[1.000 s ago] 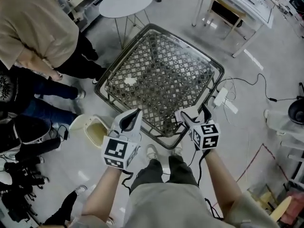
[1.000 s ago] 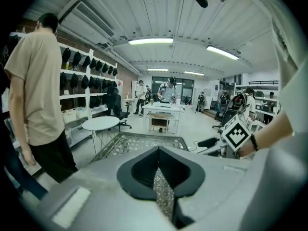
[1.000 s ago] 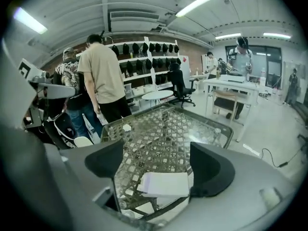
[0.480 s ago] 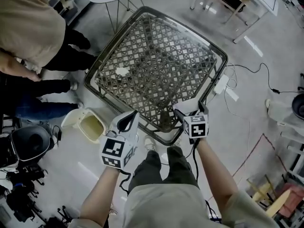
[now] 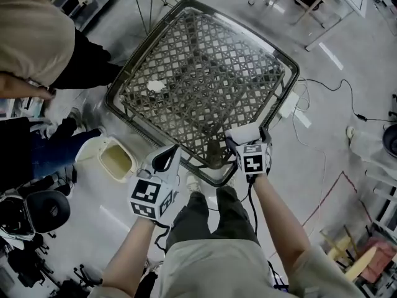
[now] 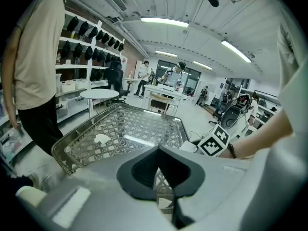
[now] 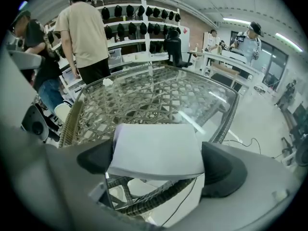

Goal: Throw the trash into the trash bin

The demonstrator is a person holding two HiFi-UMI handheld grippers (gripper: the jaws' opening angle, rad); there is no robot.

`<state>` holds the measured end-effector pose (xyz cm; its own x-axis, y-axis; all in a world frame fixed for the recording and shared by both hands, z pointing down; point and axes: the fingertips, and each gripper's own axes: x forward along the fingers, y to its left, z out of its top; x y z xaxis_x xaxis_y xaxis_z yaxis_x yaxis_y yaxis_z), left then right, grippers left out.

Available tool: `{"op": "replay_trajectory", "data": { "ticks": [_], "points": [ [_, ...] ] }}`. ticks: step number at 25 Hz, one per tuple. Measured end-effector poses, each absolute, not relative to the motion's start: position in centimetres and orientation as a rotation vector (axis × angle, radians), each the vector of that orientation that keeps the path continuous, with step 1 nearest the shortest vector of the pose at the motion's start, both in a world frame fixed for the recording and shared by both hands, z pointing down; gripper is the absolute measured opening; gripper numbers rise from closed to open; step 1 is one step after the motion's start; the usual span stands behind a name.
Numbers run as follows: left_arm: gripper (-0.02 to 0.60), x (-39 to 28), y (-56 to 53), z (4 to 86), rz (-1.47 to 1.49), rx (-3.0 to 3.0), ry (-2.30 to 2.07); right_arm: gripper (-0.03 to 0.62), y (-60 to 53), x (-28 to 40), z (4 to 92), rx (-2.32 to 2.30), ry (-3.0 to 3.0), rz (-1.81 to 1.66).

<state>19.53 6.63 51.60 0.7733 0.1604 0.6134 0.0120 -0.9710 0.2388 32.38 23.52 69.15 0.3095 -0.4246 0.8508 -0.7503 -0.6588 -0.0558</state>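
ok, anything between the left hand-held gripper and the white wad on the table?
Nothing visible. From the left hand-held gripper to the wad there is only bare table top. Its jaws are shut.

**White flat sheet** [image 7: 156, 148]: is lying tilted between the jaws of the right gripper [image 5: 248, 141], which have just been opening; its side edges are reaching out to both pads.

**Crumpled white wad** [image 5: 155, 85]: is sitting well ahead and to the left of both grippers.

**Cream bin** [image 5: 92, 152]: is standing upright and open-topped, just left of the left gripper [image 5: 166, 159].
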Motion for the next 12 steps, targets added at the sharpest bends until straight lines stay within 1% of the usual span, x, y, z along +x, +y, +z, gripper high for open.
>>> {"op": "replay_trajectory", "data": {
  "ticks": [5, 12],
  "points": [
    [0.002, 19.0, 7.0, 52.3, 0.989, 2.723, 0.126, 0.554, 23.5, 32.7, 69.6, 2.234, -1.026, 1.342],
    [0.002, 18.5, 7.0, 51.9, 0.973, 2.719, 0.107, 0.543, 23.7, 32.7, 67.9, 2.276, -1.043, 1.308]
  ]
}}
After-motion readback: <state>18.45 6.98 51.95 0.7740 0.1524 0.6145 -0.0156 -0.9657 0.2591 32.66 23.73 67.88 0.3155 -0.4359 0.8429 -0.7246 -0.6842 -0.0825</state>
